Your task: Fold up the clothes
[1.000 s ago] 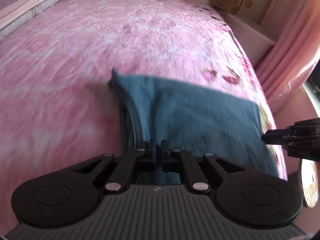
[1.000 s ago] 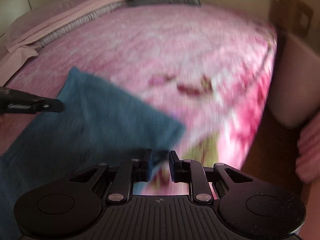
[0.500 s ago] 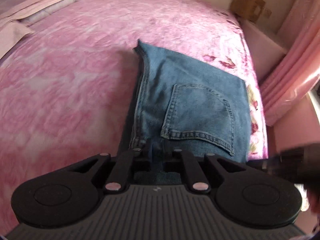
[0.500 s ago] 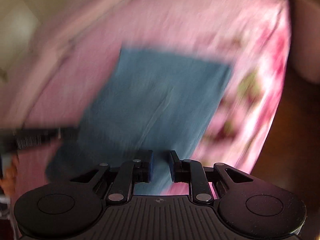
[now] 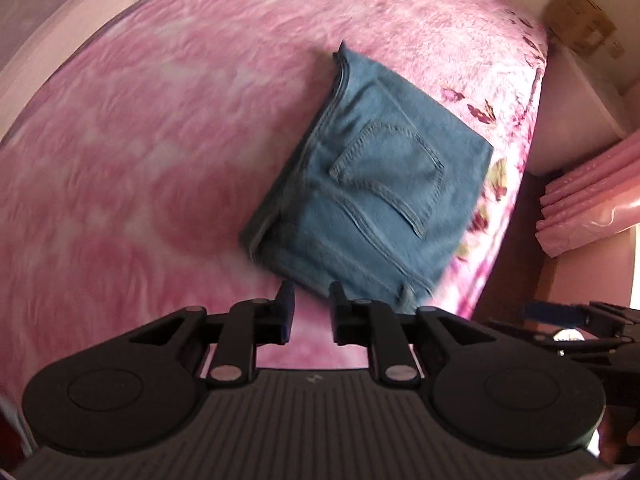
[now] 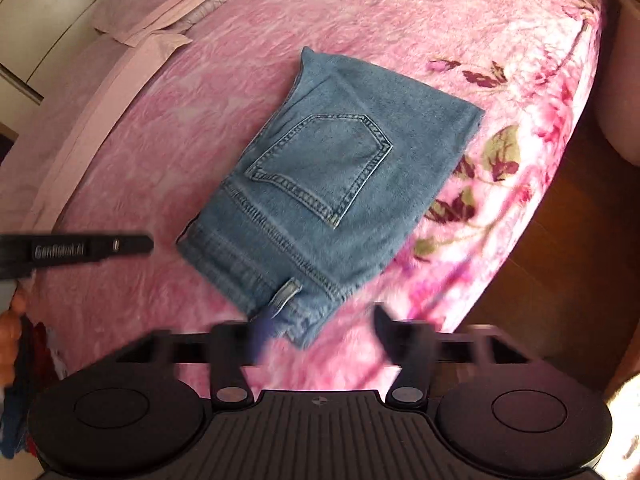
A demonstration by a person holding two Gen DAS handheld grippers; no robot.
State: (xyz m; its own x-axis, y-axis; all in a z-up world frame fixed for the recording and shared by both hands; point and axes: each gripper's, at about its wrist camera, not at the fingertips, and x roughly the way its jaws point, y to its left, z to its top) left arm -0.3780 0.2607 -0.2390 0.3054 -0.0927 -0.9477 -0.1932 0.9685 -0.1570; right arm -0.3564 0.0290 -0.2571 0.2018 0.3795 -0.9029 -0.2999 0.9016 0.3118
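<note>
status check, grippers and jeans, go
Left gripper open, empty. Right gripper open wide, empty. Jeans folded, pocket up, flat on pink bedspread. Nothing in the way.

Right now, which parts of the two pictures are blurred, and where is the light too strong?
Left wrist view: the folded jeans and pink blanket are softly smeared; bright glare sits on the pink curtain at right. Right wrist view: the jeans' pocket is sharp, but the right gripper fingers are motion-blurred; the bed corner at lower right is overexposed.
</note>
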